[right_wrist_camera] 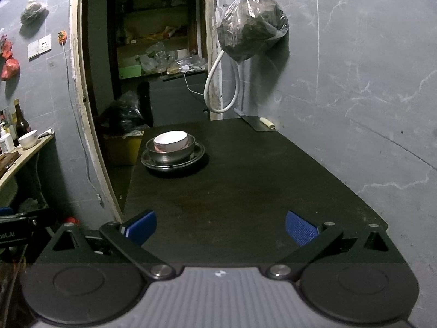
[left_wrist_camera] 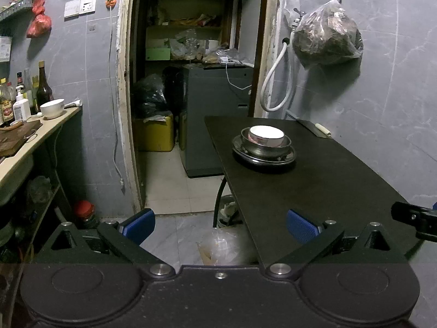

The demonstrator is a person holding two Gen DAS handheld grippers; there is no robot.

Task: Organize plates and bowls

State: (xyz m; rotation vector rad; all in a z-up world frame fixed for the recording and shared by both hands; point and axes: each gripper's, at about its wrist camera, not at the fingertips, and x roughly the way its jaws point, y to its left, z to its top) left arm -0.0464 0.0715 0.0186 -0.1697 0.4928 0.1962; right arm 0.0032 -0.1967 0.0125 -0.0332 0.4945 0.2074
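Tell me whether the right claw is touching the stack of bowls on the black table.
Apart. The right wrist view shows the right claw open over the table's near end, with bare black table between it and the stack of bowls.

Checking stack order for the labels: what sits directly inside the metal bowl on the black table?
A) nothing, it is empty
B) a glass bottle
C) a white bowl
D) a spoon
C: the white bowl is nested in the metal bowl, which stands on a dark plate on the black table.
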